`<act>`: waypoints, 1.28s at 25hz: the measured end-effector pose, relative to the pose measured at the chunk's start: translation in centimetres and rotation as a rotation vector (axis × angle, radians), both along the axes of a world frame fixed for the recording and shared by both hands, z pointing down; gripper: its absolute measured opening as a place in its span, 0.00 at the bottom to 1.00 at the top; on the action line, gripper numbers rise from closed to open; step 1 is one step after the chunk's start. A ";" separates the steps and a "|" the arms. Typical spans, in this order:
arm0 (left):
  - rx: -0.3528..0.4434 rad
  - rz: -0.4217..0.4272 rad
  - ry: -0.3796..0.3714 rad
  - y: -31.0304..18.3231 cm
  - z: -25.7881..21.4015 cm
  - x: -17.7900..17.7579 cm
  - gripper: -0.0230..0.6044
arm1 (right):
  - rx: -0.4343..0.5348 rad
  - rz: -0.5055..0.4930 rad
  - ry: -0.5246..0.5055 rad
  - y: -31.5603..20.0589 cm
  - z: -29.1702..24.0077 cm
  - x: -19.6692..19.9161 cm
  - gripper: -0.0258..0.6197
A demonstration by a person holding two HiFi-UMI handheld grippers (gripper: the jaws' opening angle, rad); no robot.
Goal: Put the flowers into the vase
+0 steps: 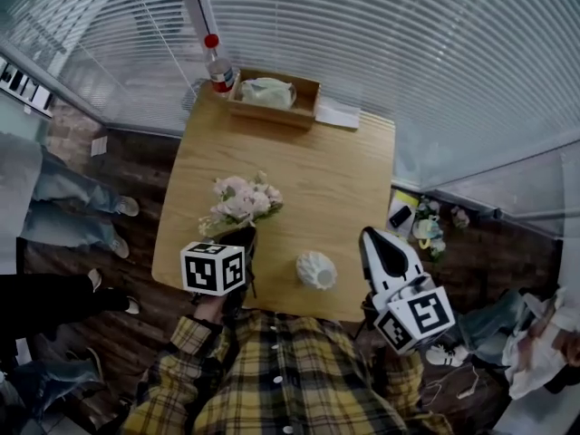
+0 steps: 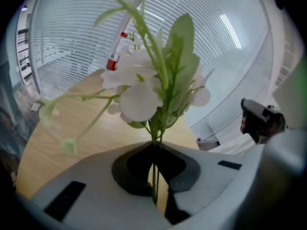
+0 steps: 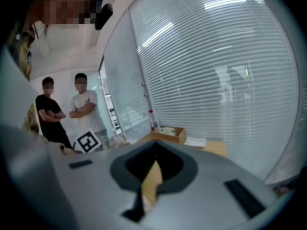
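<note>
A bunch of pale pink and white artificial flowers with green leaves is lifted over the near left part of the wooden table. My left gripper is shut on its thin green stems. In the left gripper view the blooms rise right in front of the jaws, and the stems run down through the closed left gripper. A small white ribbed vase stands upright near the table's front edge, to the right of the flowers. My right gripper hovers off the table's near right corner, jaws together and empty.
At the table's far edge stand a wooden box holding a pale bundle, a red-capped bottle and a sheet of paper. People stand on the floor at the left. Small items lie on the floor at the right.
</note>
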State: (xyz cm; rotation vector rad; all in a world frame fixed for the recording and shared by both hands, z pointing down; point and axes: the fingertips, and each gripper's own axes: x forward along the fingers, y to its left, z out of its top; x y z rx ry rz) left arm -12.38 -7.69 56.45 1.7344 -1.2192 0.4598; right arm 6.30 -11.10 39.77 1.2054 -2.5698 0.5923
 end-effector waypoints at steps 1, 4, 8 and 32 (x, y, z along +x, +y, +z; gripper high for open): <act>0.034 -0.001 0.006 -0.3 -1.3 0.2 0.06 | 0.004 0.002 0.001 0.1 -0.2 0.1 0.06; 0.151 0.003 0.014 -1.0 -5.7 0.3 0.06 | 0.017 0.016 -0.010 0.7 -0.8 0.2 0.06; 0.318 0.017 0.020 -2.5 -12.1 0.7 0.06 | 0.039 0.024 -0.022 1.0 -1.7 0.2 0.06; 0.781 0.335 0.169 -1.9 -30.6 13.2 0.06 | 0.104 0.180 -0.034 2.8 -3.9 4.4 0.06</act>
